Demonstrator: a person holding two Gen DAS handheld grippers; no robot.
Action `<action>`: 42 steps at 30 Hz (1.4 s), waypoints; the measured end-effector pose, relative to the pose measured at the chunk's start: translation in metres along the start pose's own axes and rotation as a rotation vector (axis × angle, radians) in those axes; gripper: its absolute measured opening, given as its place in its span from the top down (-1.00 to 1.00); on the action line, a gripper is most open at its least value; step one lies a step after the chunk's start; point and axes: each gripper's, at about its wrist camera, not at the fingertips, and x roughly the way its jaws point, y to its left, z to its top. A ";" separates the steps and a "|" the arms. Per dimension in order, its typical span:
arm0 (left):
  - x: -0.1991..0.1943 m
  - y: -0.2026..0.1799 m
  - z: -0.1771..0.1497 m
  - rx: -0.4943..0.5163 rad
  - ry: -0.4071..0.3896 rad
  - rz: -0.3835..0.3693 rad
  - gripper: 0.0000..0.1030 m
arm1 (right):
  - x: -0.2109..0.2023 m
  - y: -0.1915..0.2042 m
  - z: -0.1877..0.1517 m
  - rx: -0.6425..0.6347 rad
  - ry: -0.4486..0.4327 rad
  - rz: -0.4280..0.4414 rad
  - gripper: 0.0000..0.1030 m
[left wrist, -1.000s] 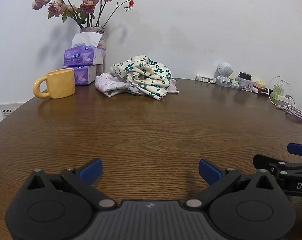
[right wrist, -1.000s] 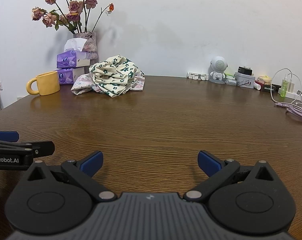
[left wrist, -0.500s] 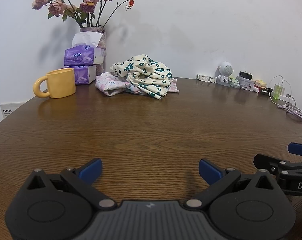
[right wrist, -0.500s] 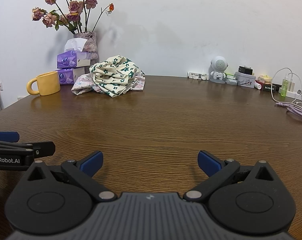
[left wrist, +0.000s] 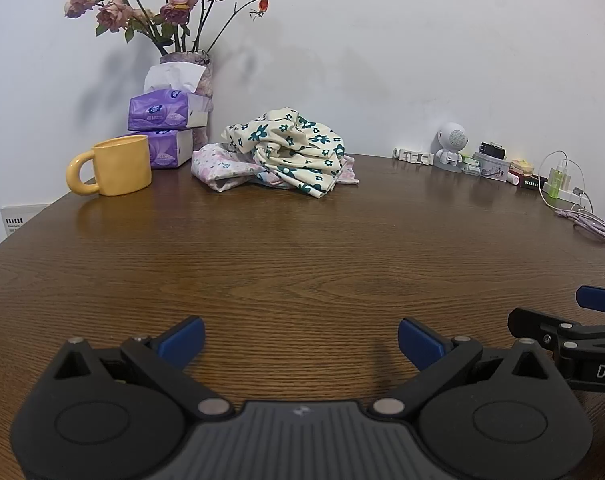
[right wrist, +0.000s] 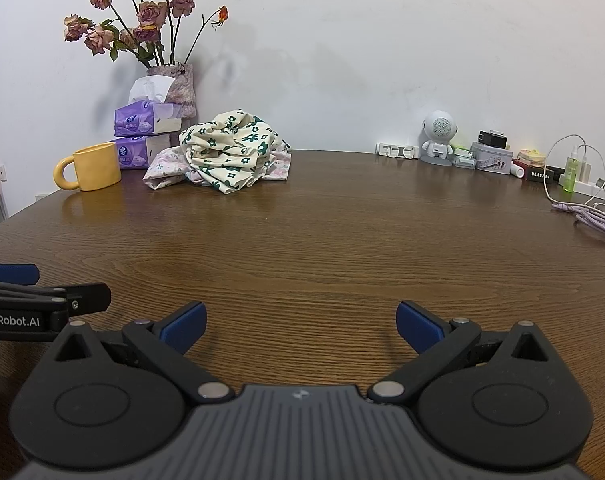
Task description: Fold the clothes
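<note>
Lying crumpled on the brown wooden desk (left wrist: 302, 240), cream green-flowered clothes (left wrist: 290, 148) sit beyond two spread-apart, empty claws.

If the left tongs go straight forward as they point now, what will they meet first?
Probably the crumpled floral clothes at the far side of the table. The open left tongs face bare wood until there, though depth is uncertain.

Home: mug (left wrist: 118, 166), flowers (left wrist: 170, 4), tissues (left wrist: 168, 110)
</note>
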 end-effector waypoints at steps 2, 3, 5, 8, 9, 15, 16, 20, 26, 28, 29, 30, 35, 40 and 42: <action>0.000 0.000 0.000 0.000 0.000 0.001 -1.00 | 0.000 0.000 0.000 0.000 -0.001 0.000 -0.99; 0.000 0.000 0.000 0.000 0.000 0.001 -1.00 | 0.000 0.000 0.000 0.001 -0.001 0.001 -0.99; 0.000 0.000 0.000 0.000 0.000 0.001 -1.00 | 0.000 0.000 0.000 0.001 -0.001 0.001 -0.99; -0.001 0.000 0.000 -0.001 -0.001 0.001 -1.00 | -0.001 0.000 -0.001 0.002 -0.003 0.002 -0.99; -0.001 0.000 0.000 -0.001 -0.001 0.002 -1.00 | -0.001 0.000 -0.001 0.002 -0.003 0.002 -0.99; -0.001 0.000 0.000 0.000 -0.003 0.002 -1.00 | -0.001 0.001 -0.001 0.003 -0.006 0.001 -0.99; -0.001 0.000 0.000 0.000 -0.004 0.002 -1.00 | -0.001 0.001 -0.001 0.004 -0.006 0.002 -0.99; -0.002 0.000 0.000 -0.001 -0.005 0.003 -1.00 | -0.001 0.001 -0.001 0.006 -0.008 0.002 -0.99; -0.002 0.000 0.000 0.000 -0.006 0.004 -1.00 | -0.002 0.001 -0.001 0.006 -0.013 0.002 -0.99; -0.002 0.000 0.000 0.000 -0.006 0.003 -1.00 | -0.002 0.000 -0.001 0.007 -0.013 0.003 -0.99; -0.002 -0.001 0.000 0.000 -0.006 0.004 -1.00 | -0.002 0.000 -0.001 0.007 -0.013 0.004 -0.99; -0.002 0.000 0.000 -0.001 -0.006 0.004 -1.00 | -0.002 0.000 -0.001 0.008 -0.014 0.004 -0.99; -0.003 0.000 0.000 0.000 -0.008 0.004 -1.00 | -0.002 0.000 -0.002 0.007 -0.016 0.005 -0.99; -0.003 0.000 -0.001 0.000 -0.009 0.003 -1.00 | -0.002 0.000 -0.002 0.008 -0.018 0.005 -0.99; -0.003 0.000 -0.001 0.000 -0.009 0.003 -1.00 | -0.002 0.000 -0.002 0.008 -0.018 0.006 -0.99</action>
